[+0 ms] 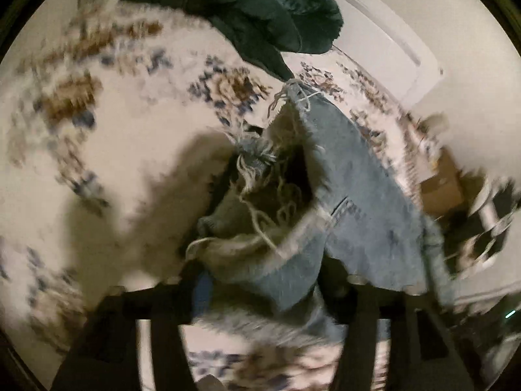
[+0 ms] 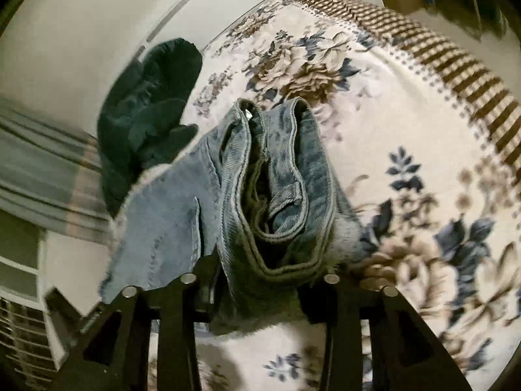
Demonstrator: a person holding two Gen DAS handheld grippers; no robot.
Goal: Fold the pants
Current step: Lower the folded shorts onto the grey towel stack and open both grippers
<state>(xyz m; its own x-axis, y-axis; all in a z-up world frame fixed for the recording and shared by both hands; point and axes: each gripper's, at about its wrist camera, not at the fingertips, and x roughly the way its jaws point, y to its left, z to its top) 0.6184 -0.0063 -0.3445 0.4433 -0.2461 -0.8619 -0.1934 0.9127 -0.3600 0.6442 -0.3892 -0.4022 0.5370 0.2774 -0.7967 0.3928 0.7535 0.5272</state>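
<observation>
Light-blue denim pants hang above a floral bedspread. In the left wrist view my left gripper (image 1: 263, 280) is shut on the frayed leg hems (image 1: 260, 228); the legs (image 1: 358, 195) hang away to the right. In the right wrist view my right gripper (image 2: 260, 280) is shut on the bunched waistband (image 2: 276, 195); a belt loop and the fly show, and the denim (image 2: 162, 221) trails off to the left. The view is blurred by motion.
A dark green garment (image 1: 270, 16) (image 2: 146, 123) lies at the far edge of the bedspread (image 1: 114, 146) (image 2: 407, 130). A white wall is behind. Brown cardboard boxes (image 1: 443, 185) stand to the right. A striped cloth (image 2: 39, 176) and a slatted vent (image 2: 19, 335) are at left.
</observation>
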